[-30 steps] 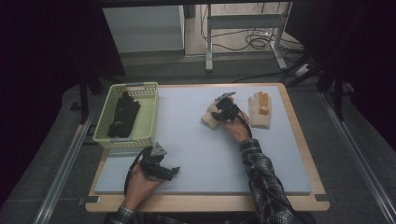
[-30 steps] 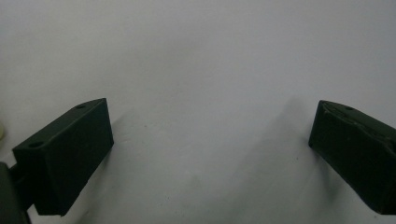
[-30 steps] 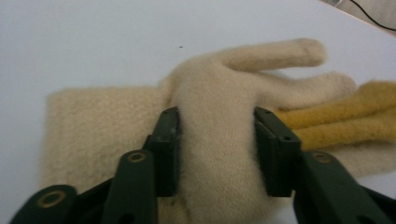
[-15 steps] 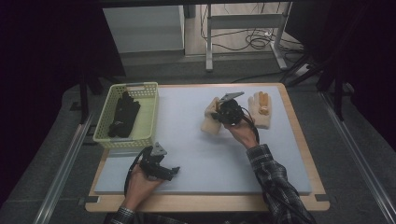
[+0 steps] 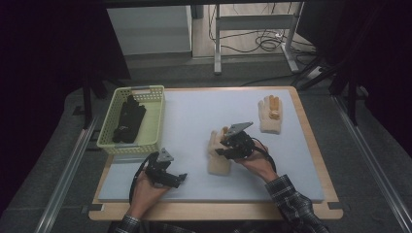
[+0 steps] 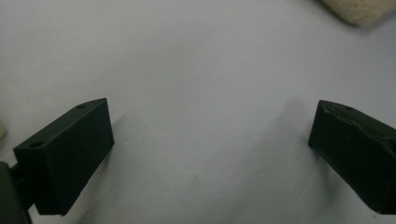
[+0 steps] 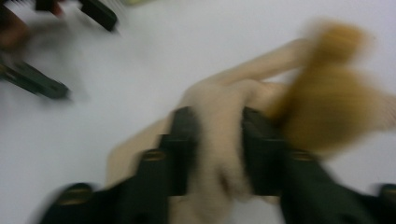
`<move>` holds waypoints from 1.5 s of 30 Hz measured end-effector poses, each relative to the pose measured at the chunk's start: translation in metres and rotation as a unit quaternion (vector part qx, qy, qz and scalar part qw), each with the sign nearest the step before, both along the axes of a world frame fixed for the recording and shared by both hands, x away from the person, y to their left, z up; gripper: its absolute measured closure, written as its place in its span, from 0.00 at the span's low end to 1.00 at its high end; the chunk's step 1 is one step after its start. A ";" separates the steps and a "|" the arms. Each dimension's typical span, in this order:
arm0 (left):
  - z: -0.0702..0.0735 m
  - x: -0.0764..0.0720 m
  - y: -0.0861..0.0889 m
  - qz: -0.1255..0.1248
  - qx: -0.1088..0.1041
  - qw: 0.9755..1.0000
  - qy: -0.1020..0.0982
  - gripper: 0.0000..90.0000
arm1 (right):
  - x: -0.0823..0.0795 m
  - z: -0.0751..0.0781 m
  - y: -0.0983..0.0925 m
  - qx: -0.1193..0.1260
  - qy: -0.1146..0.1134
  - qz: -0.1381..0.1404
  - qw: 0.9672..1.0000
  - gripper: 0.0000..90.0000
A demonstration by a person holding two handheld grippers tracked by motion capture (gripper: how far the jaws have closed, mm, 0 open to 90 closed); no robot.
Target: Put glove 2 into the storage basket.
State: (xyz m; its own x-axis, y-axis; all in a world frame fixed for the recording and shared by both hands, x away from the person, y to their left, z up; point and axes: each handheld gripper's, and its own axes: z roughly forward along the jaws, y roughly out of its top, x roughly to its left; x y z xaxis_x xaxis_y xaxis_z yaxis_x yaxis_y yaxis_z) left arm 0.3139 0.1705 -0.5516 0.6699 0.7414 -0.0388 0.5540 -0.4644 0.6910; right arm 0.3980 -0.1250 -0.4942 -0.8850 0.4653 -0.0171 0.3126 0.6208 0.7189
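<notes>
We see right gripper [image 5: 224, 148] mid-table, jaws just opening yet pinching cream glove [image 5: 217, 154] between them. Second glove [image 5: 269, 114] far right. Left gripper [image 5: 180, 177] near front edge, jaws wide, nothing between.

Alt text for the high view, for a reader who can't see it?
The right gripper pinches a beige glove mid-table, its jaws having just been opening. The left gripper rests open near the front edge. A second beige glove lies far right, and a yellow basket at left holds black gloves.
</notes>
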 end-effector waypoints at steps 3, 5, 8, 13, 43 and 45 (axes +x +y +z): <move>0.000 0.000 0.000 0.000 0.000 1.000 0.000 0.00 | 0.002 -0.002 -0.006 0.014 0.008 -0.010 1.000 0.49; 0.000 0.000 0.000 0.000 0.000 1.000 0.000 0.00 | 0.003 0.000 -0.012 0.025 0.010 -0.019 0.999 0.48; 0.000 0.000 0.000 0.000 0.000 1.000 0.000 0.00 | 0.004 0.002 -0.020 0.023 0.007 -0.030 0.999 0.48; 0.000 0.000 0.000 0.000 0.000 1.000 0.000 0.00 | 0.008 -0.001 -0.034 0.018 0.003 -0.054 0.998 0.51; 0.000 0.000 0.000 -0.001 0.001 1.000 0.000 0.00 | 0.074 0.011 -0.147 0.016 -0.031 -0.246 0.969 0.67; 0.000 0.000 0.000 -0.001 0.001 1.000 0.000 0.00 | 0.081 0.012 -0.150 0.011 -0.035 -0.258 0.965 0.67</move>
